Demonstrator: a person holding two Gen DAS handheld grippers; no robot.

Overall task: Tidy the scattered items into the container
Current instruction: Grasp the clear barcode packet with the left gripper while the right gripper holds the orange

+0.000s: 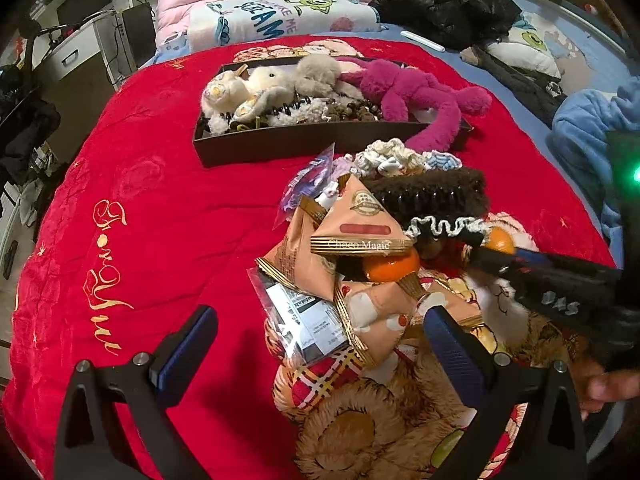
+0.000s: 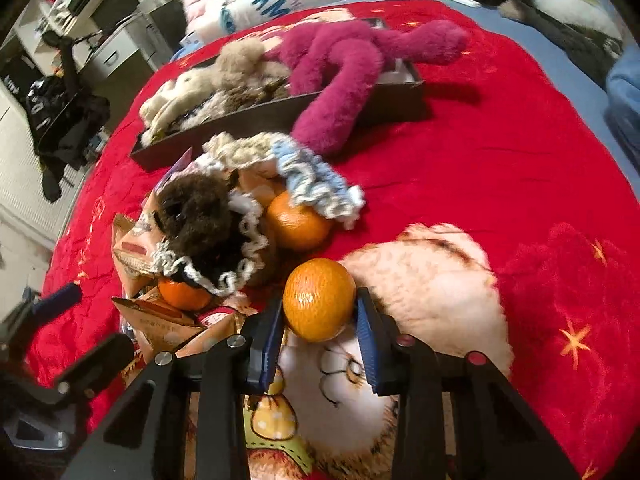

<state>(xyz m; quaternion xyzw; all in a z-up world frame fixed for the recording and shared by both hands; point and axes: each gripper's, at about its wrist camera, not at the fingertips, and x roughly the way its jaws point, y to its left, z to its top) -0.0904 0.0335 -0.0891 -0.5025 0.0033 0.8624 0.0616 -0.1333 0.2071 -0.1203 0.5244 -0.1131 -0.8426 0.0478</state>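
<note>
— What does that peach packet (image 1: pixel 362 226) say?

— "Choco Magic", in pale letters on a gold stripe. It is shaped like a pyramid and looks crinkly. And the red blanket (image 1: pixel 132 208) has curly gold writing sewn on it. I think it reads "For You".

— And the towel at the back?

— The white one (image 1: pixel 272 16) says "SCREAM" in big blue letters.

— What is the right hand-held gripper (image 2: pixel 320 312) doing?

— It points down at the pile and its blue pads squeeze a small orange (image 2: pixel 318 304), one on each side. The orange is round with a bumpy skin, and it sits just above a fluffy cream pillow (image 2: pixel 432 280). No earlier look here, so that is all I can say.

— And the left hand-held gripper (image 1: pixel 320 344)?

— It is wide apart, with nothing held. It tilts down over the packets.

— Where is the box?

— The dark flat box (image 1: pixel 280 142) lies further up the bed. Soft toys fill it, and a furry pink toy (image 1: pixel 404 88) hangs an arm over its side. Two more oranges (image 2: pixel 298 222) wait under a frilly knitted scrunchie (image 2: pixel 316 184) and a fuzzy brown hair clip (image 2: pixel 196 208).
</note>
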